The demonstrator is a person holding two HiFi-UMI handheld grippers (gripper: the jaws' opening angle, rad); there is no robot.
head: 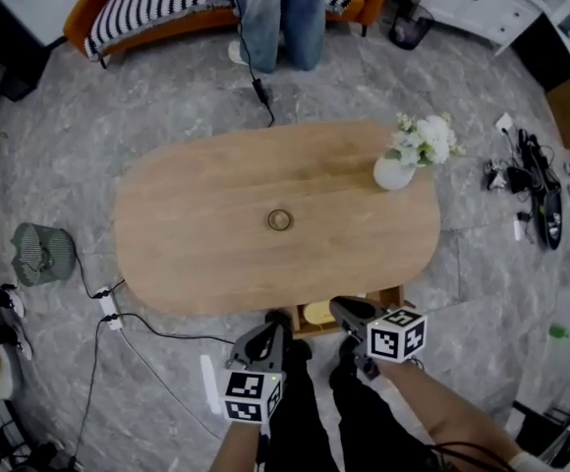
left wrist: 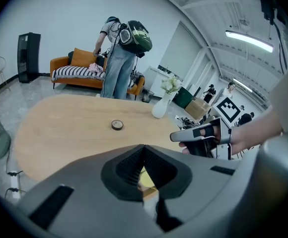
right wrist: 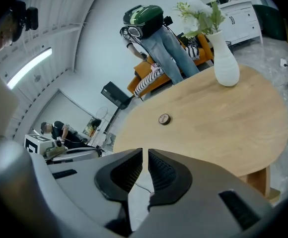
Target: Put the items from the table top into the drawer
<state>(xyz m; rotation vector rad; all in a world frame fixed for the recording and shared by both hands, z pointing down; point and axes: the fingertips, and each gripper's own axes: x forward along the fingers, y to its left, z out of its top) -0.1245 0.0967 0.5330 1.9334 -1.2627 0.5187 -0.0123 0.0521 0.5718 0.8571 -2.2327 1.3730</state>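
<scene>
- Grey marbled floor (head: 59,165) all round. A small fan (head: 37,254) stands on it at far left. An orange sofa (head: 147,13) and a standing person (head: 277,18) are beyond the far side of the desk.
- Oval wooden desk (head: 197,244) sits mid-room, its top mostly bare.
- Left hand-held gripper (left wrist: 144,150) is held low at the desk's near edge, just left of the drawer. Its jaws are closed tip to tip with nothing between them.
- Small round item (head: 280,219) lies flat near the desk's centre, alone and well apart from both grippers.
- Drawer (head: 388,296) stands pulled out under the near edge. Something pale yellow (head: 318,312) already lies inside; I can't tell what it is.
- Right hand-held gripper (right wrist: 145,155) is at the drawer. Its jaws are drawn in to a thin slit and it is empty.
- White vase (head: 394,173) with flowers stands upright at the desk's right end, well apart from the round item.
- Step in hand, as I judge it: the drawer is ready and both grippers are free, so the reach for the round item comes next.
- The next move calls for one gripper to go out over the desk, spread its jaws and come down steeply. The item is low and flat, so the pads must pinch across its rim without skidding it along the wood.
- Whether the vase also counts as an item is unclear. It looks too tall for the drawer.
</scene>
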